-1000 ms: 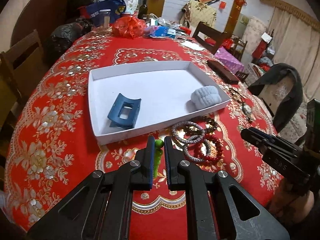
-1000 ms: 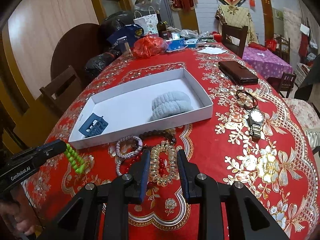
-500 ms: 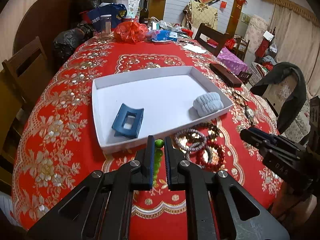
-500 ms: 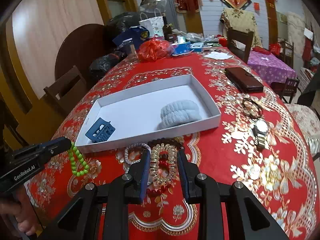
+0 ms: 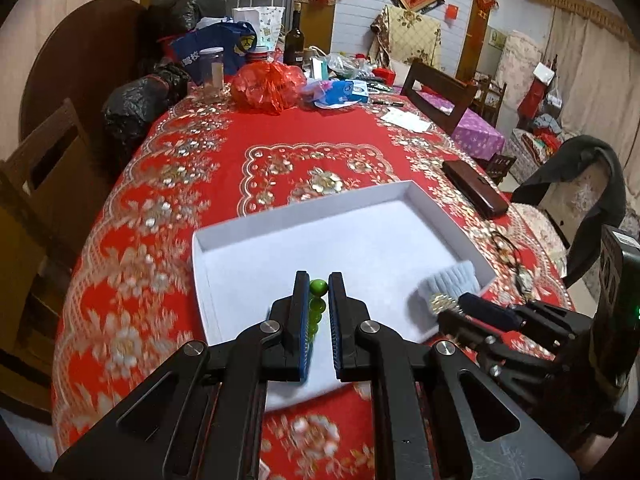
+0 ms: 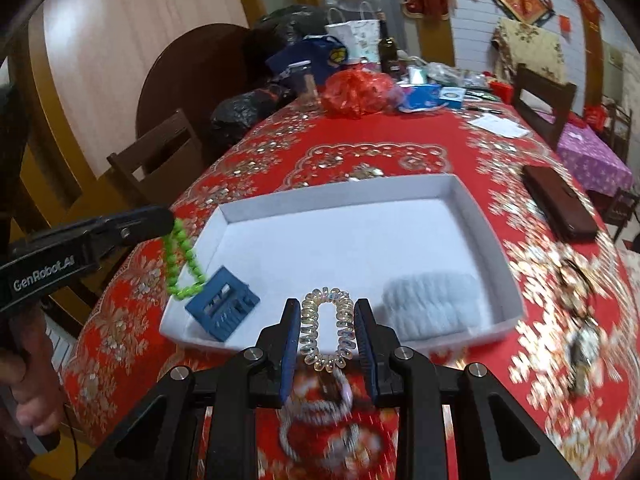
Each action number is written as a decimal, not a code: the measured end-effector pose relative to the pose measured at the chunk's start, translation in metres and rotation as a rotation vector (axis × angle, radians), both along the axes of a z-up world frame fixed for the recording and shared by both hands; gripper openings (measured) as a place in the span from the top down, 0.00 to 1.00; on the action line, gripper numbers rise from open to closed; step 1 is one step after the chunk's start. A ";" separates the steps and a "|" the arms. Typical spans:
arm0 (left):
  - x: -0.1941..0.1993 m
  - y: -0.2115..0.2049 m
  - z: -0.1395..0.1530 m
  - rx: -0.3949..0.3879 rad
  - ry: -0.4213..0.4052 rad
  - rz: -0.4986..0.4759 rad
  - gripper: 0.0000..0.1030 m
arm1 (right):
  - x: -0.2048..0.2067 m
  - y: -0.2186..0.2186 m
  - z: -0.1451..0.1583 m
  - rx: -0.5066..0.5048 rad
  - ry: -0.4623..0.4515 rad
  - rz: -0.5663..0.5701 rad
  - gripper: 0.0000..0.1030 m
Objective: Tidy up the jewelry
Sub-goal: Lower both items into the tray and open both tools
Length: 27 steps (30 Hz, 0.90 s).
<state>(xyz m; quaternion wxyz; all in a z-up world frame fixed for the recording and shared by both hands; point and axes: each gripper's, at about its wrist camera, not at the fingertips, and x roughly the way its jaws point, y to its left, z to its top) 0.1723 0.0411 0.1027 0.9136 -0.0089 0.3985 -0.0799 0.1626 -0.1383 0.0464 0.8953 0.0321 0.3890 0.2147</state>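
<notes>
A shallow white tray [image 5: 304,204] [image 6: 336,196] lies on the red tablecloth. In it are a blue hair claw [image 6: 222,308] and a pale blue scrunchie [image 6: 432,304] [image 5: 450,280]. My left gripper [image 5: 319,286] is shut on a green bead bracelet [image 5: 318,306], which hangs over the tray's near left corner in the right wrist view [image 6: 182,260]. My right gripper [image 6: 328,316] is shut on a clear spiral hair tie [image 6: 328,328], held above the tray's front edge. The right gripper shows at the right in the left wrist view [image 5: 452,308].
Several bead bracelets [image 6: 320,404] lie blurred on the cloth below my right gripper. A watch [image 6: 580,352] and a dark wallet [image 6: 560,208] lie right of the tray. Bags, a bottle [image 5: 295,40] and clutter fill the far end. Chairs stand around the table.
Both grippers rose and moved forward over the tray's front edge. The green bracelet and the spiral hair tie lifted off the cloth with them.
</notes>
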 end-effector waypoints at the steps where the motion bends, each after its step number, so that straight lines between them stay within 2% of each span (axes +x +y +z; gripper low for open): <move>1: 0.006 0.000 -0.002 0.000 0.007 0.002 0.92 | 0.008 0.002 -0.002 0.008 0.005 -0.001 0.75; 5: 0.041 -0.001 -0.015 -0.012 0.052 0.024 0.92 | 0.034 0.007 -0.015 0.043 0.039 0.011 0.74; 11: 0.084 -0.007 -0.039 0.015 0.075 0.049 0.92 | 0.060 0.018 -0.043 -0.026 0.116 0.031 0.74; 16: 0.108 0.014 -0.066 0.049 0.112 0.111 0.92 | 0.070 0.021 -0.054 -0.057 0.128 0.022 0.74; 20: 0.113 0.036 -0.080 0.049 0.140 0.159 0.92 | 0.068 0.027 -0.053 -0.063 0.102 0.061 0.55; 21: 0.112 0.039 -0.082 0.046 0.141 0.166 0.92 | 0.066 0.027 -0.052 -0.056 0.094 0.066 0.54; 27: 0.097 0.041 -0.085 0.048 0.134 0.165 0.73 | 0.061 0.018 -0.042 -0.005 0.065 0.047 0.54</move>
